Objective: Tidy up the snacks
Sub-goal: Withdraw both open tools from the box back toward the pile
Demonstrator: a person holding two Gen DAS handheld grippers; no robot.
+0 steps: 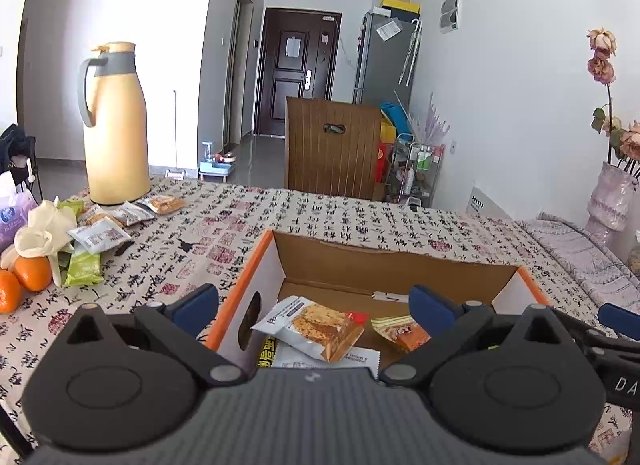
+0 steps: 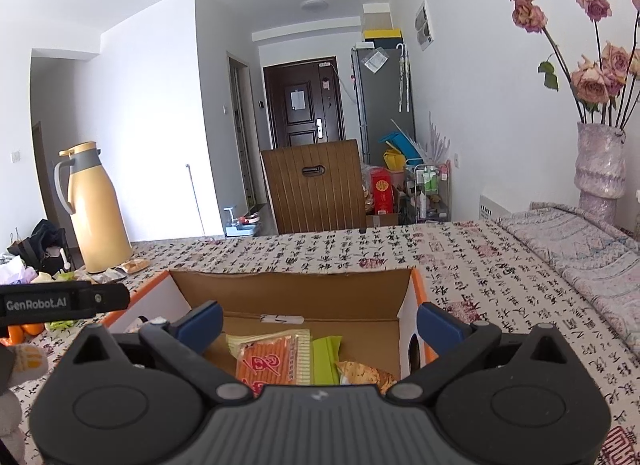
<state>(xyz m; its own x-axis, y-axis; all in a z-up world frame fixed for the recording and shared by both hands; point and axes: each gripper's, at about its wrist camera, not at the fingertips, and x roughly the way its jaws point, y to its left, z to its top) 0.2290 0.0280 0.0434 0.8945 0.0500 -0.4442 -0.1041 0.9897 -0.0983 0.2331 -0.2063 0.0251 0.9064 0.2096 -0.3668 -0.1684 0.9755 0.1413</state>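
we see a table under a cloth printed with calligraphy (image 1: 320, 217), in a pale room with a dark door at the far end. at the left edge two oranges (image 1: 24, 279) lie beside a white glove, and next to them loose snack packets (image 1: 96, 239) are scattered in front of a tall yellow thermos (image 1: 114, 125).

moving right, the left gripper (image 1: 316, 305) hovers with its blue pads spread wide, nothing between them. its left pad hangs outside the box's left wall, its right pad over the inside. below and just ahead of it sits an open cardboard box with orange edges (image 1: 244, 277). inside it lie a white and orange packet (image 1: 316, 325), tilted on other wrappers, and a smaller orange packet (image 1: 400, 331) close to the right pad.

in the right wrist view we see the right gripper (image 2: 320, 325) released too, pads wide apart above the same box (image 2: 404, 317). an orange striped packet (image 2: 272, 361), a green packet (image 2: 326, 361) and a crinkled one lie in the box beneath the gap, touching neither pad. further right a folded quilt lies on the table, and a vase of dried roses (image 2: 600, 169) stands at the far right.
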